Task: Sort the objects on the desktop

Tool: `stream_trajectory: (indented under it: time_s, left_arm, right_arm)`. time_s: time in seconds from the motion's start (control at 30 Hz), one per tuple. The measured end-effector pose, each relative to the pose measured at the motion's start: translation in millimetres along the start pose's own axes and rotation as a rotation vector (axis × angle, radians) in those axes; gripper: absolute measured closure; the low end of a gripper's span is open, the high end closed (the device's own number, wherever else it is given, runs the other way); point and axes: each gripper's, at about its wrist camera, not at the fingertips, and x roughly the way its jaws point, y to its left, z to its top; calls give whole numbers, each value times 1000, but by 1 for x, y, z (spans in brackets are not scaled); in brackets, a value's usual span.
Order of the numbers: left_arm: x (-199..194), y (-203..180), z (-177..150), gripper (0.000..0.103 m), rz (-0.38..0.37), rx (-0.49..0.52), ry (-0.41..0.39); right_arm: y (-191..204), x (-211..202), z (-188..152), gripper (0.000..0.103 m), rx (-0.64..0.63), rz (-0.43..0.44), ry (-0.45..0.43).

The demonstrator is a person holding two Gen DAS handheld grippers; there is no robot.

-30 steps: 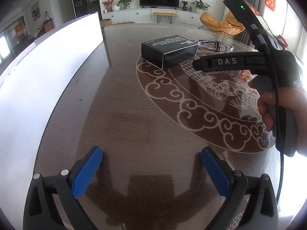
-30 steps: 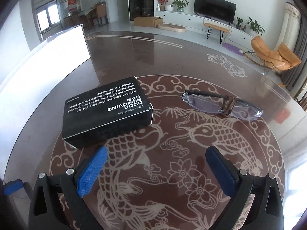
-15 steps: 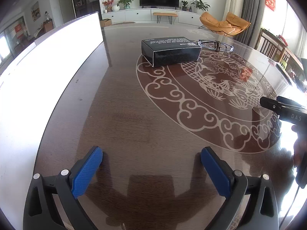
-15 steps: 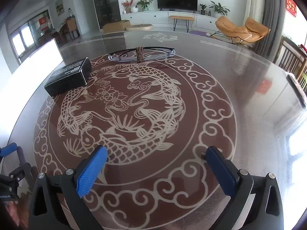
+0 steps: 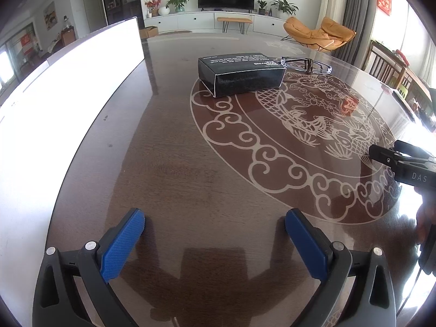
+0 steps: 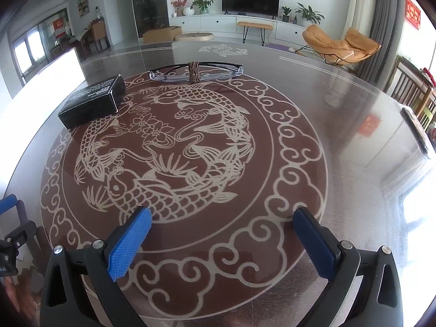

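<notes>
Left gripper (image 5: 215, 229), right gripper (image 6: 222, 227) spread wide, low over table (image 6: 340, 114)

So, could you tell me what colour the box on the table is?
The box is black with white lettering, clearest in the left wrist view.

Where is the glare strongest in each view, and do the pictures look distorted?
Left wrist view: the white panel is blown out, hiding all detail. Right wrist view: window light washes out the table at right. Both views bend straight edges, fisheye style; the black box and glasses stay sharp.
</notes>
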Motion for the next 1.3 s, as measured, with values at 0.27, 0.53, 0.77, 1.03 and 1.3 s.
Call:
stream_trajectory:
  time_s: [0.27, 0.53, 0.77, 1.03, 1.3]
  left_arm:
    - [40, -29, 66, 0, -87, 132, 4]
    - [71, -32, 117, 0, -61, 91, 2]
    - [75, -9, 120, 0, -4, 15, 5]
    - [81, -9, 154, 0, -15, 360, 57]
    - [93, -19, 182, 0, -114, 394, 62]
  right_arm:
    - [0, 0, 0, 0, 0, 0, 0]
    - [1, 1, 0, 0, 0, 0, 0]
    - [1, 1, 0, 0, 0, 0, 0]
    - [1, 1, 0, 0, 0, 0, 0]
    - [1, 1, 0, 0, 0, -1, 0]
